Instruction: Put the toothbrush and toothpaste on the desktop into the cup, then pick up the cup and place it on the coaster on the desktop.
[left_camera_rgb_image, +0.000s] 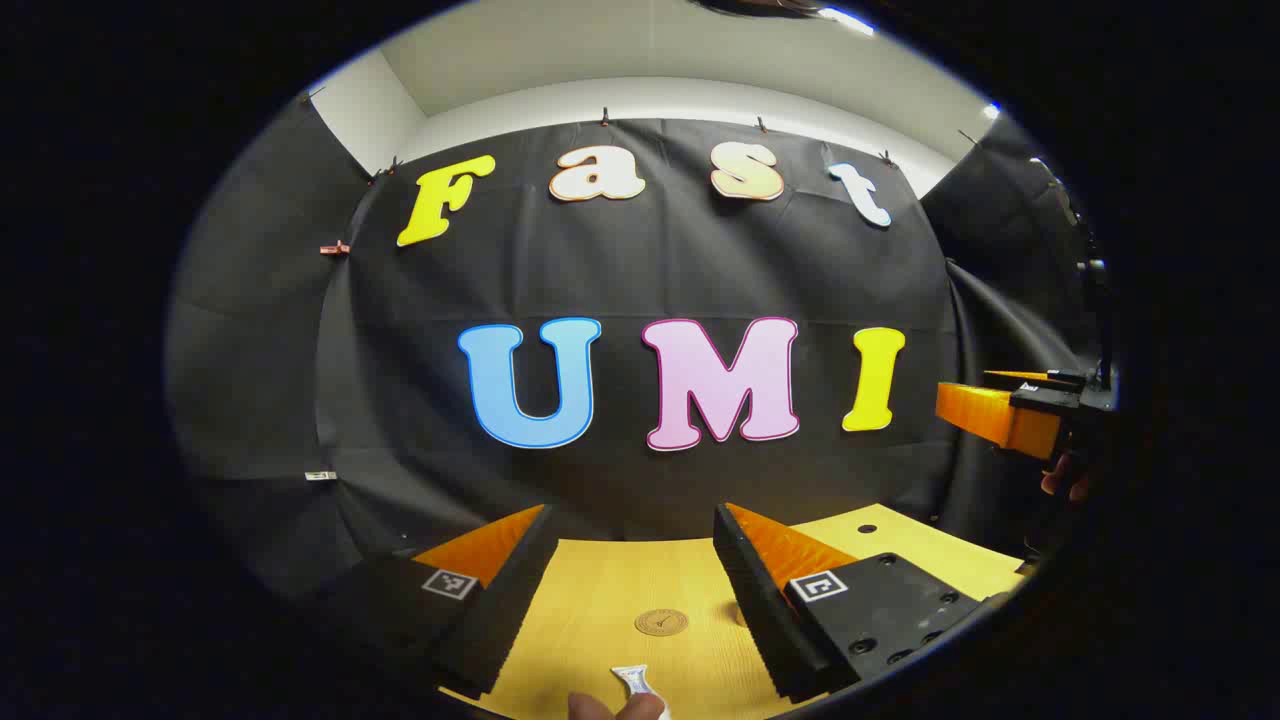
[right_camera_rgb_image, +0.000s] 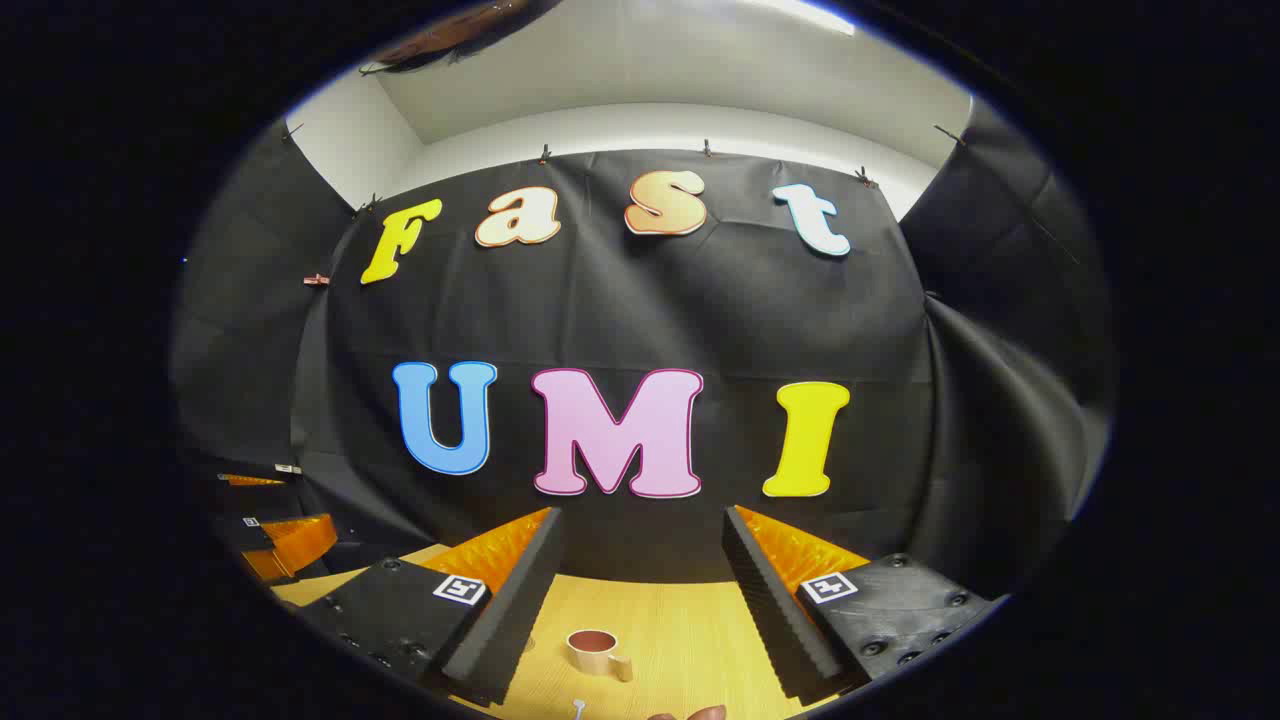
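You are holding the left tool (left_camera_rgb_image: 630, 610) wide, nothing between its fingers, above the worktop (left_camera_rgb_image: 600, 600); the coaster (left_camera_rgb_image: 661, 622) is lying ahead, the toothpaste (left_camera_rgb_image: 636, 682) showing nearer at the view's bottom edge. The right tool (right_camera_rgb_image: 635, 610) is also gaping wide, with the cup (right_camera_rgb_image: 596, 651) standing upright ahead between its fingers, untouched.

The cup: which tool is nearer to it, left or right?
Right, as far as I can judge. The cup stands on the desktop just ahead of the open right tool. The left tool is open over the coaster.
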